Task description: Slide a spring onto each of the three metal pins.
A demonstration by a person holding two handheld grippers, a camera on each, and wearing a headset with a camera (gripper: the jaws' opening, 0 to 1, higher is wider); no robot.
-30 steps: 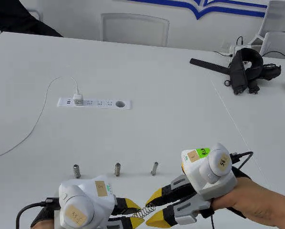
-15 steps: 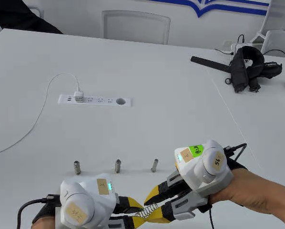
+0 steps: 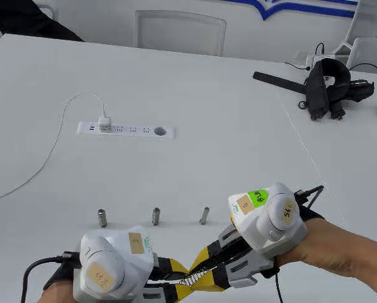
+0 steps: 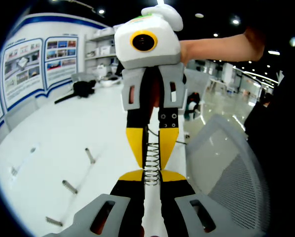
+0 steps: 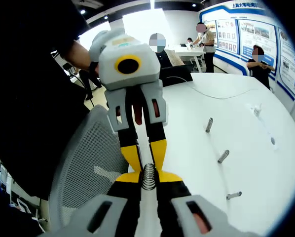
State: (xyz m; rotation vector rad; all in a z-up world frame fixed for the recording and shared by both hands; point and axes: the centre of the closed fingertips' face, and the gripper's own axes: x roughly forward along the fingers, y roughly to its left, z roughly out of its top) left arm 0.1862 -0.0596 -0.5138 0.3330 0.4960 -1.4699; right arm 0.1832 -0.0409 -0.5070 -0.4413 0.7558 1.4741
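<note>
Three metal pins stand in a row on the white table. The left pin and the middle pin each carry a spring, while the right pin is bare. In front of them, at the table's near edge, a loose spring bridges my two grippers tip to tip. My left gripper is shut on one end and my right gripper on the other. The left gripper view shows the spring running from my left gripper up between the right one's yellow fingers. My right gripper sees the spring end-on.
A white power strip with a plugged charger and a trailing cable lies beyond the pins. A black strapped device rests at the far right. Grey chairs stand behind the table, and a mesh chair is close to the near edge.
The right gripper has moved left and down toward the left one, and its fingers have closed from a wide gap onto the spring. The left gripper kept its hold.
</note>
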